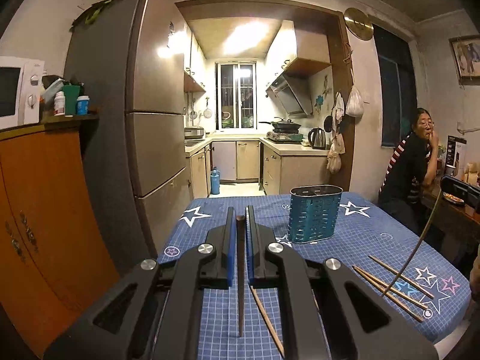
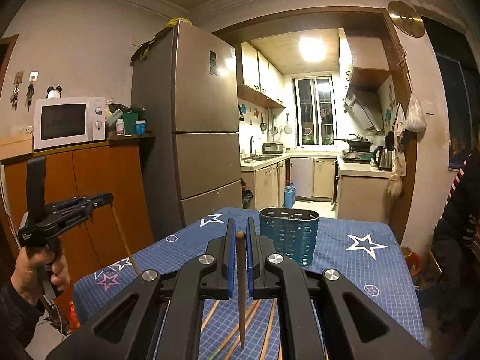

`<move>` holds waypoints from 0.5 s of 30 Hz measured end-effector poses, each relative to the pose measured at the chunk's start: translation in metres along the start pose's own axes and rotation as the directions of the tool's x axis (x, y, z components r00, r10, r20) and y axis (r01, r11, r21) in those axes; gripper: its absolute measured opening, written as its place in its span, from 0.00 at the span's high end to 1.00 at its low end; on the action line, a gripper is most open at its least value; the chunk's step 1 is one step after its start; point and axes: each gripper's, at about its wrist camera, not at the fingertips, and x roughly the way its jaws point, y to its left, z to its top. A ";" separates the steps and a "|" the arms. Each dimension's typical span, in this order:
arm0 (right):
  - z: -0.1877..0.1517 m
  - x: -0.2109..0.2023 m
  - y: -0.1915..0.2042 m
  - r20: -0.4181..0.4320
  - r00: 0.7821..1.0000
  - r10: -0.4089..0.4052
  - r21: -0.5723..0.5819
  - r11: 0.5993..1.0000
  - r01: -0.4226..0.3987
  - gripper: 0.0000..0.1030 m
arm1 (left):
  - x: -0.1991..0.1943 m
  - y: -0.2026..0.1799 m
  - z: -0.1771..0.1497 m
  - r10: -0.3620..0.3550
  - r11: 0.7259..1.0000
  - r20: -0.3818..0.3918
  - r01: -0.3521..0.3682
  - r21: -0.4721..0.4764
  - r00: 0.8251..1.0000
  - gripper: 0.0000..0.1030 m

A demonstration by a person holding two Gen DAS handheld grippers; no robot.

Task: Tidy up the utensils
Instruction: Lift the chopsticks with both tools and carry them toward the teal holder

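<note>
The left gripper (image 1: 239, 219) has its fingers (image 1: 229, 240) clenched on a dark chopstick (image 1: 240, 270), which hangs down above the counter (image 1: 345, 240). The right gripper (image 2: 239, 228) likewise grasps a brown chopstick (image 2: 241, 285) that points down. The blue perforated holder (image 1: 315, 216) stands on the far part of the star-patterned cloth, right of both grippers. More chopsticks (image 1: 393, 285) lie loose on the near right of the counter.

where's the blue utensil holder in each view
Left wrist view: the blue utensil holder stands right of centre on the star tablecloth, beyond and right of the fingers.
Right wrist view: the holder stands just right of centre, beyond the fingers.
Shared landmark: the fridge.
</note>
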 end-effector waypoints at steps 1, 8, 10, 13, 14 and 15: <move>0.002 0.002 -0.002 -0.002 1.000 0.004 0.004 1.000 -0.004 0.92 | 0.002 -0.001 0.002 -0.006 1.000 -0.001 0.006 0.000 1.000 0.95; 0.018 0.019 -0.012 -0.014 1.000 0.007 0.007 1.000 -0.007 0.92 | 0.021 -0.013 0.023 -0.061 0.998 -0.006 0.061 0.011 0.998 0.96; 0.024 0.026 -0.016 -0.017 1.000 0.009 0.008 1.000 -0.009 0.92 | 0.028 -0.020 0.033 -0.082 0.996 -0.001 0.082 0.017 0.997 0.96; 0.039 0.041 -0.025 -0.022 1.000 0.009 0.012 1.000 -0.009 0.92 | 0.039 -0.029 0.044 -0.114 0.993 0.006 0.113 0.020 0.994 0.96; 0.043 0.045 -0.028 -0.021 1.000 0.008 0.013 1.000 -0.007 0.92 | 0.045 -0.033 0.050 -0.126 0.992 0.008 0.126 0.018 0.992 0.96; 0.049 0.050 -0.031 -0.018 1.000 0.005 0.011 1.000 -0.005 0.92 | 0.049 -0.036 0.053 -0.132 0.991 0.010 0.132 0.018 0.991 0.96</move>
